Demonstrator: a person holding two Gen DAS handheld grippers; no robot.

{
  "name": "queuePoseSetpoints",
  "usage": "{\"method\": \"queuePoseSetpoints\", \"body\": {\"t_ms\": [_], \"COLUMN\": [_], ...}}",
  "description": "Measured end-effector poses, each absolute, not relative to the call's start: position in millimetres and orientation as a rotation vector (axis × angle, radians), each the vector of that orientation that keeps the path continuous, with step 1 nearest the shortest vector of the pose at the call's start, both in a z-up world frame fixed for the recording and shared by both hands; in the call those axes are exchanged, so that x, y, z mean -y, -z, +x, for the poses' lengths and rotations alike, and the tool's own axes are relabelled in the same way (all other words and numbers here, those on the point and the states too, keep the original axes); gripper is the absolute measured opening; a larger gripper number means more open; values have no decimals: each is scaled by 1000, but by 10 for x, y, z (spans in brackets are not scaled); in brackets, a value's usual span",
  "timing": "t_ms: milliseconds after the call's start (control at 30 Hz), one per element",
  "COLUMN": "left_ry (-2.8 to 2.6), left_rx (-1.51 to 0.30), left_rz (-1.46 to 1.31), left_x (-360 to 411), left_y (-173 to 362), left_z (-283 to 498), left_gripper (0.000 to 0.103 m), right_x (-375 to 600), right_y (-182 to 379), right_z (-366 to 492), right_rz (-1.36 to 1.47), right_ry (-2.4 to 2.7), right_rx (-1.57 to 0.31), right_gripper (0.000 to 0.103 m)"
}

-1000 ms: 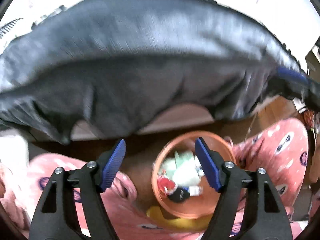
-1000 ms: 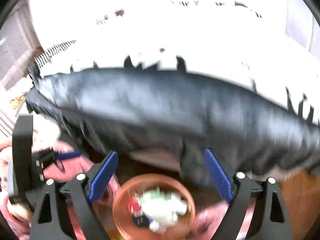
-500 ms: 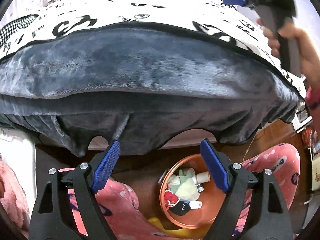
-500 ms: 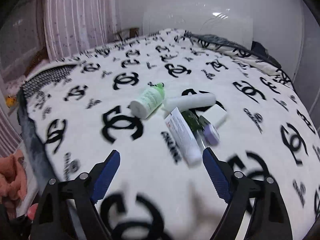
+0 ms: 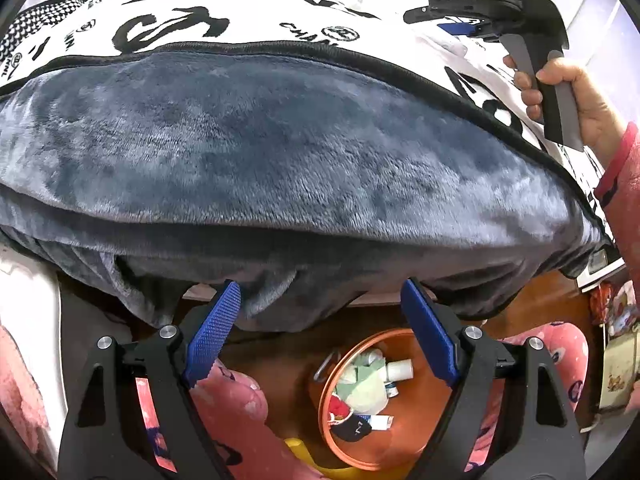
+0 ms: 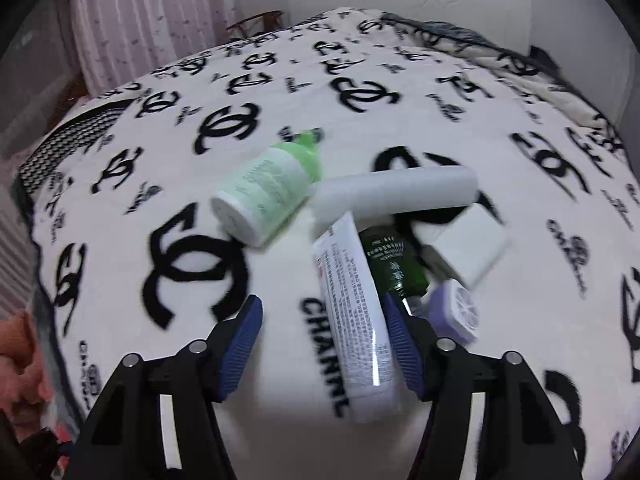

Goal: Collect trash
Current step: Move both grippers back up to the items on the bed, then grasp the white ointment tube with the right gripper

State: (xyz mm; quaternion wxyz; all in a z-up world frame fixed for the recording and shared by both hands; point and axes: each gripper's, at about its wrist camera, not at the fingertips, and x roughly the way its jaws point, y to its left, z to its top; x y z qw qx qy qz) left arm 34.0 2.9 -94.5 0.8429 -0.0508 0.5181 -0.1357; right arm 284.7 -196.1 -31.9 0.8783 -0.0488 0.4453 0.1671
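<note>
In the right wrist view a pile of trash lies on the white logo blanket (image 6: 160,184): a pale green bottle (image 6: 268,200), a white cylinder (image 6: 396,196), a white tube (image 6: 356,312), a dark green bottle (image 6: 396,264), a white box (image 6: 468,248) and a lilac cap (image 6: 456,312). My right gripper (image 6: 324,344) is open, low over the blanket, with the white tube between its fingers. My left gripper (image 5: 320,336) is open and empty above an orange bin (image 5: 416,452) on the floor, which holds several pieces of trash (image 5: 364,384).
The bed's grey plush blanket edge (image 5: 280,152) hangs over in front of the left gripper. The right gripper and the hand holding it (image 5: 560,92) show above the bed at the upper right. Pink patterned slippers (image 5: 560,364) lie beside the bin. A curtain (image 6: 140,20) stands behind the bed.
My right gripper rose from the bin, swung over the bed and closed in on the trash pile, so the white tube now lies between its fingers. My left gripper drew back a little from the bin.
</note>
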Motion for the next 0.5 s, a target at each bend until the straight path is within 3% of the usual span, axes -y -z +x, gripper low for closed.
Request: {"method": "queuePoseSetpoints", "body": {"t_ms": [67, 100, 133, 267, 400, 500], "left_ry": [292, 292, 295, 302, 302, 302], "left_rx": [-1093, -1092, -1089, -1075, -1054, -1033], "left_rz": [-107, -107, -106, -101, -90, -88], "left_x": [-19, -20, -7, 1, 36, 38], "left_y": [934, 930, 913, 844, 740, 626], "left_z": [349, 360, 362, 370, 394, 398], "left_gripper": [80, 80, 80, 80, 80, 80], "right_x": [1940, 1941, 1952, 1892, 1747, 1797], "right_y": [372, 403, 442, 513, 586, 513], "right_z": [2903, 2938, 2962, 2965, 3023, 3004], "right_rz": [-110, -98, -84, -119, -216, -178], "right_ry": [-333, -338, -345, -335, -305, -300], "right_rx": [-968, -988, -1006, -1001, -997, -980], "right_gripper": [54, 42, 39, 37, 44, 33]}}
